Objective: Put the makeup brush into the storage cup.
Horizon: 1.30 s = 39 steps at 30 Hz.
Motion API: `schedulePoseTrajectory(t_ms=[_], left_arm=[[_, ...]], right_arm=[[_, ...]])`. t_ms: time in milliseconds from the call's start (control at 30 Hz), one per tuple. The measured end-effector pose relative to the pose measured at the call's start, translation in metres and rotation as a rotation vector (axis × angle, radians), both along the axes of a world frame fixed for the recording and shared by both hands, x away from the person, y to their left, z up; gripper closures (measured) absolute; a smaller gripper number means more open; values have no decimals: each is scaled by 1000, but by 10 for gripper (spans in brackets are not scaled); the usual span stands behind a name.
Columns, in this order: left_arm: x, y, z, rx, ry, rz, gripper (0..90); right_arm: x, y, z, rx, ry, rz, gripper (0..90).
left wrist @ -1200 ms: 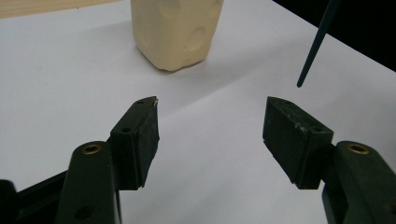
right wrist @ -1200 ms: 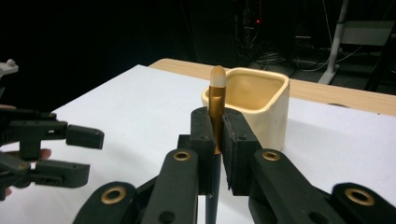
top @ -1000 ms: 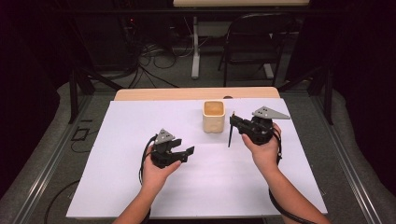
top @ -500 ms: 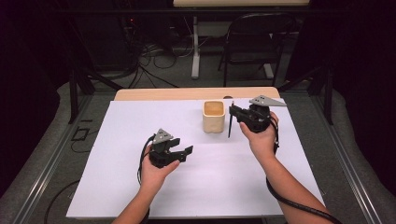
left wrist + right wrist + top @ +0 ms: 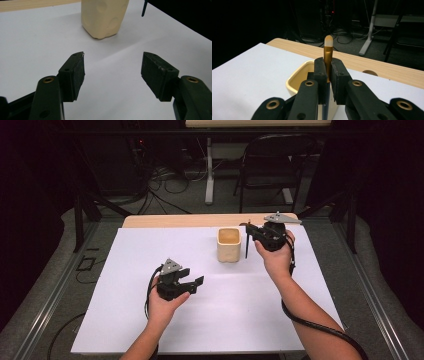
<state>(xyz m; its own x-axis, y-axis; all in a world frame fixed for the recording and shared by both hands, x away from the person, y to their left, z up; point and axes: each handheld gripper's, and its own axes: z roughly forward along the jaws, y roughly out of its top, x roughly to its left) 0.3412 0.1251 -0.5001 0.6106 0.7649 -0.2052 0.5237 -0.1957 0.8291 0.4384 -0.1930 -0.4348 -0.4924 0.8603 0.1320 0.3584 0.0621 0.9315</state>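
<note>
- Since the earlier frame, the right gripper [image 5: 248, 231] had carried its brush [image 5: 247, 246] away from the person and toward the cup [image 5: 229, 245]; the left gripper [image 5: 190, 279] had stayed put.
- At the left, the left gripper rested low over the white bench [image 5: 125, 270], its fingers [image 5: 75, 72] standing wide apart with nothing between them, pointed toward the cup.
- In the middle, the cream cup stood upright on the bench, near its far edge.
- At the right, the right gripper's fingers [image 5: 337, 80] were clamped on the brush's gold ferrule [image 5: 327, 60], the pale tip up and the dark handle hanging down just beside the cup's right wall, clear of the bench.
</note>
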Motion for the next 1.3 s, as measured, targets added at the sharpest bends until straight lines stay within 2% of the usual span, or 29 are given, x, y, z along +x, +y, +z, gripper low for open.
schedulePoseTrajectory(t_ms=[67, 267, 400, 700, 967, 1300], left_arm=[[-1, 0, 0, -3, -1, 5, 356], [-1, 2, 1, -1, -5, 8, 356], [-2, 3, 1, 3, -7, 8, 356], [-3, 1, 2, 1, -16, 6, 356], [-1, 0, 3, 2, -16, -1, 356], [-1, 0, 3, 2, -18, 1, 356]], right_arm=[[4, -1, -1, -11, 7, -10, 838], [17, -3, -3, 0, 31, -43, 838], [23, -3, -3, -17, 45, -64, 838], [34, 0, 5, -70, 40, -90, 838], [41, 0, 16, -54, 37, -115, 838], [45, 1, 30, -76, 17, -130, 838]])
